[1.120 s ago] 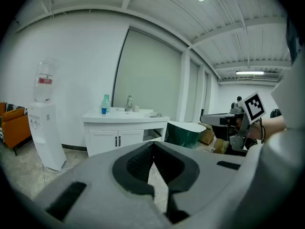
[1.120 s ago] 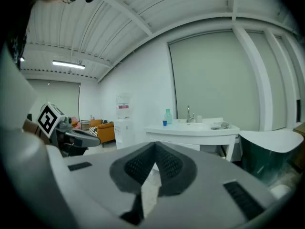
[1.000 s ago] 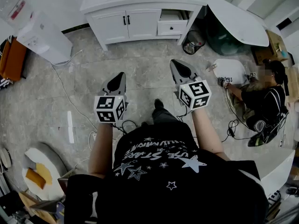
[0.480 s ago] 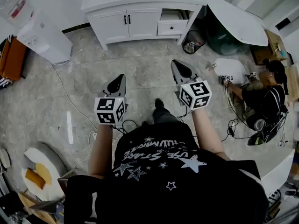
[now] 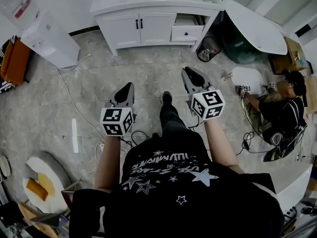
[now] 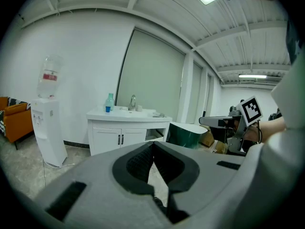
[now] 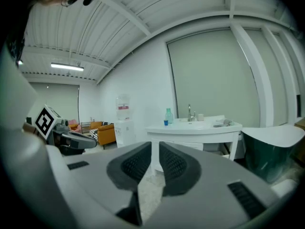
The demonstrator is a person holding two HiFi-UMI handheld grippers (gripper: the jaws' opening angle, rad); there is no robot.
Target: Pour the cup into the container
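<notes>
Grey tiled floor (image 5: pixel 94 88) separates me from the white vanity (image 5: pixel 148 29), the landmark for every position below.

Both grippers hang over the floor, well short of the vanity's front and pointing toward it.
- **Left gripper** (image 6: pixel 152 147): the jaws are pressed together at the tips and hold nothing.
- **Right gripper** (image 7: pixel 155 147): the jaws are opening, with only a narrow slit between them and nothing in it.
- **Task object:** a small blue cup (image 7: pixel 165 122) stands on the vanity's top toward its left end. It sits just beside a green bottle (image 7: pixel 168 114) and left of the faucet (image 7: pixel 189 112).
- **Container:** I cannot tell from here which vessel on the vanity is meant.

I judge the step in hand to be the approach, as nothing is grasped yet. To do it well, I would:
1. Close on the vanity squarely.
2. Bring the jaws of the reaching gripper wide apart before they cross the vanity's front edge.
3. Come at the cup from the side away from the bottle, so the bottle is not knocked.
4. Take the cup at mid-height and hold it upright until the container is identified.
</notes>
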